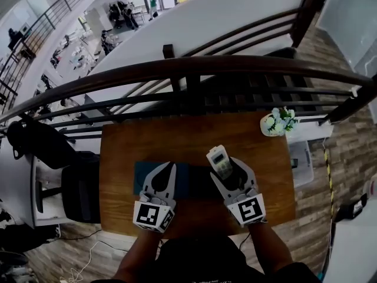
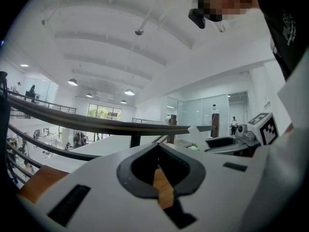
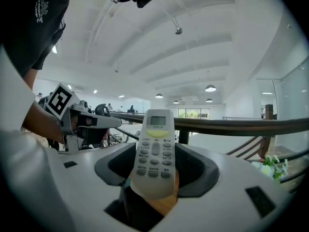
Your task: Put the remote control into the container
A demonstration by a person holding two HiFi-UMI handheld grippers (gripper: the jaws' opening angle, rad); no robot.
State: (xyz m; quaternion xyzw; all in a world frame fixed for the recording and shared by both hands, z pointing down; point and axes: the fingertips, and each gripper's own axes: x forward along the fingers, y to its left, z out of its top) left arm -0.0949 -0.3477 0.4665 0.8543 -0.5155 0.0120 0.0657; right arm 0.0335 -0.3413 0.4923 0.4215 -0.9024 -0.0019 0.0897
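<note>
Currently my right gripper (image 1: 231, 173) clamps only the remote control's (image 3: 154, 149) lower end, just beside the container (image 1: 141, 177). It looks top-heavy and could pivot loose onto the counter (image 1: 118, 146). My left gripper (image 1: 169, 168) is closed and empty.

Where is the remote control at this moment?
In the head view, the remote control is held in the right gripper over the wooden table, right of the teal container.

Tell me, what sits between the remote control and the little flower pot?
Nothing: in the head view, only bare wooden table lies between the remote control, held by the right gripper, and the flower pot.
</note>
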